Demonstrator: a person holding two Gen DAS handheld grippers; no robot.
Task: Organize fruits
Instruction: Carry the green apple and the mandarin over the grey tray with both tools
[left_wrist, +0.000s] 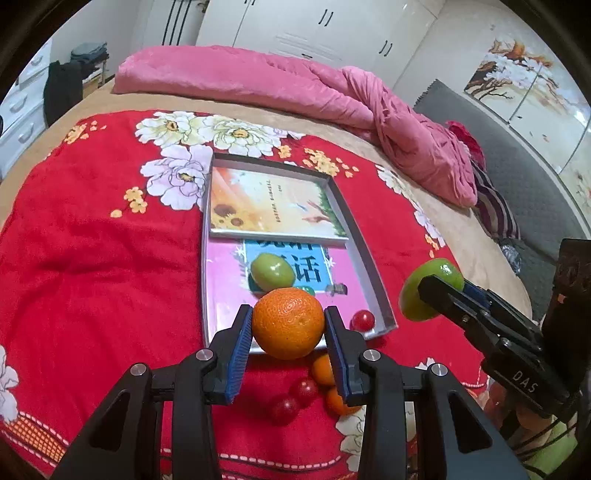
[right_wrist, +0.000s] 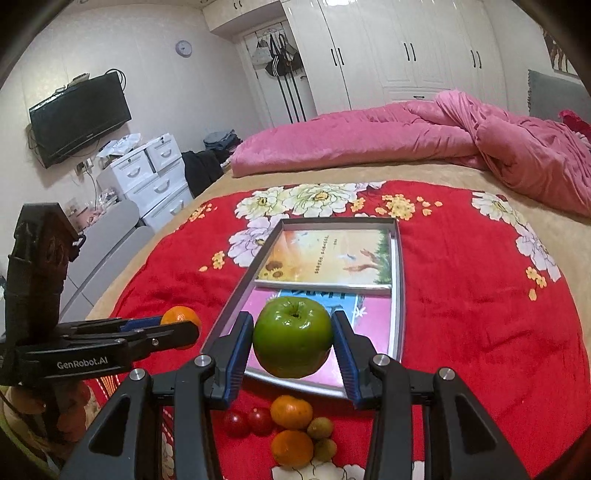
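My left gripper is shut on an orange, held in the air over the near end of the silver tray. In the left wrist view a green apple and a red cherry tomato lie in that tray. My right gripper is shut on another green apple, above the tray's near edge. That held apple also shows at the right of the left wrist view. On the red blanket below lie two oranges, two cherry tomatoes and small green-brown fruits.
The tray holds a sunflower book over a pink book. It rests on a red floral blanket on a bed. A pink quilt lies bunched at the far side. White drawers stand left of the bed.
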